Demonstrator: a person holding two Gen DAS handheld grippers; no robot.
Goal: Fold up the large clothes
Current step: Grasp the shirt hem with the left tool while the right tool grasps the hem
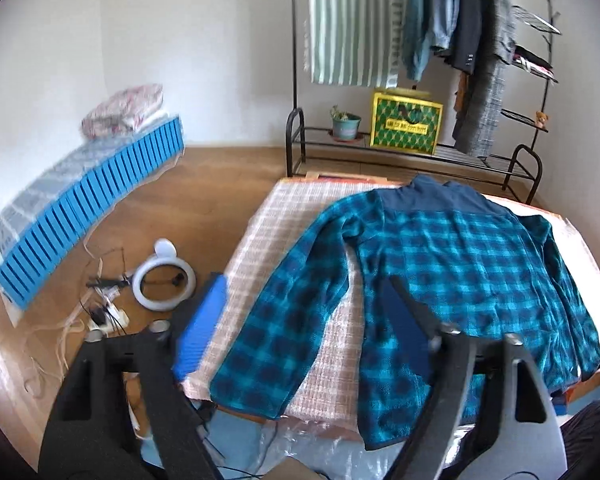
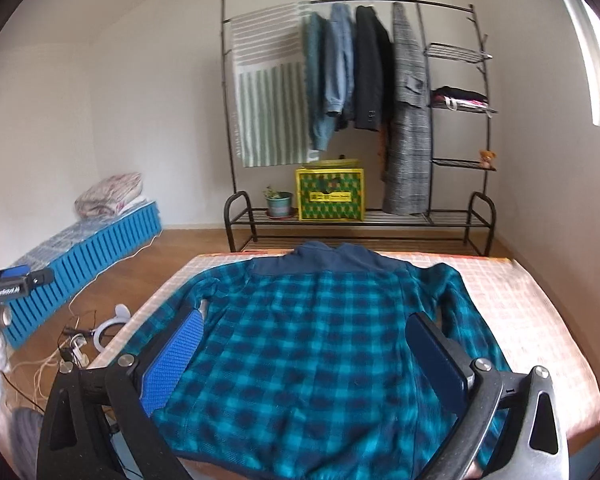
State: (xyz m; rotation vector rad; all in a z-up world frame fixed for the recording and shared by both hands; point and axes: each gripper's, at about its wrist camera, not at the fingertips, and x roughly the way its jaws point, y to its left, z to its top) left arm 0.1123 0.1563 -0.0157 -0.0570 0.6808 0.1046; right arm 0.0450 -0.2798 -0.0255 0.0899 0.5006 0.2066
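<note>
Left gripper (image 1: 304, 332): jaws parted, nothing gripped, held above the near left sleeve (image 1: 268, 336); right gripper (image 2: 304, 356): jaws wide, empty, poised over the plaid jacket (image 2: 320, 328). Jacket laid flat, back up, on the checked table cover (image 2: 540, 300); folding judged not yet begun; a sleeve grasp is called for next.

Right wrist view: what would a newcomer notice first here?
A blue plaid jacket lies spread flat on the checked table, filling the foreground between the open fingers. Behind it stands a black clothes rack with hanging garments and a yellow-green box on its bottom shelf.
</note>
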